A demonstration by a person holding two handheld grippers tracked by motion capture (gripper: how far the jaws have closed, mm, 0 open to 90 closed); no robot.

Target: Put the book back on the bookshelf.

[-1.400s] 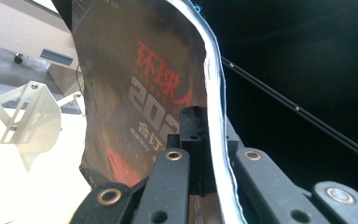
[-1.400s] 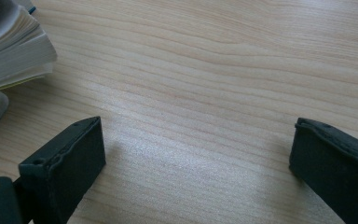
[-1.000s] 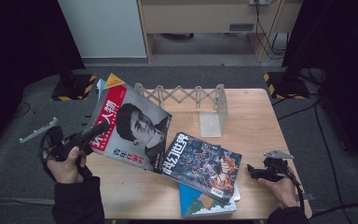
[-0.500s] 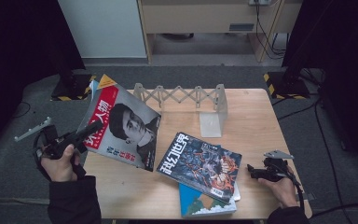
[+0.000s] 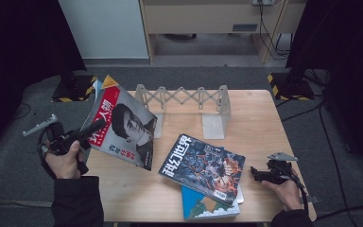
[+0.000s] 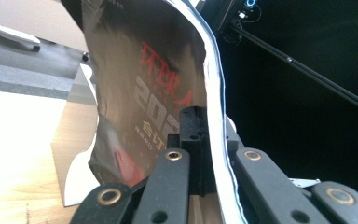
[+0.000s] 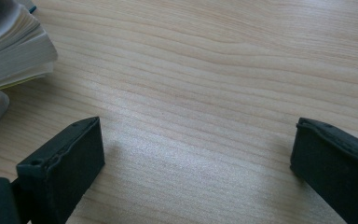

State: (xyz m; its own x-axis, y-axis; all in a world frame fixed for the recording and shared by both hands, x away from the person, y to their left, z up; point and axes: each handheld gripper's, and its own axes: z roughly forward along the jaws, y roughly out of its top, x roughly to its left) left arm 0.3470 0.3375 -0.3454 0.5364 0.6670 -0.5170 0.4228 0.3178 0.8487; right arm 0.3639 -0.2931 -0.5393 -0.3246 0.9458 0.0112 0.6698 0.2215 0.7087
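At the counter's left edge, left tongs (image 5: 94, 126) clenched on the near edge of the glossy red-and-black portrait-cover magazine (image 5: 123, 125). Over the last second it has swung up and leftward, now tilted steeply, its far corner near the pale folding accordion rack (image 5: 184, 97). Judgement: it is being carried to a rack slot. Right tongs (image 5: 257, 174) released, resting on the light wooden counter (image 5: 260, 118), just beside the stack topped by a dark illustrated magazine (image 5: 203, 168).

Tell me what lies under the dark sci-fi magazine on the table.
Under the dark magazine lies a blue-covered book, its near edge and corner sticking out, and a pale edge at its right. Anything further under the stack is covered, resting on the table.
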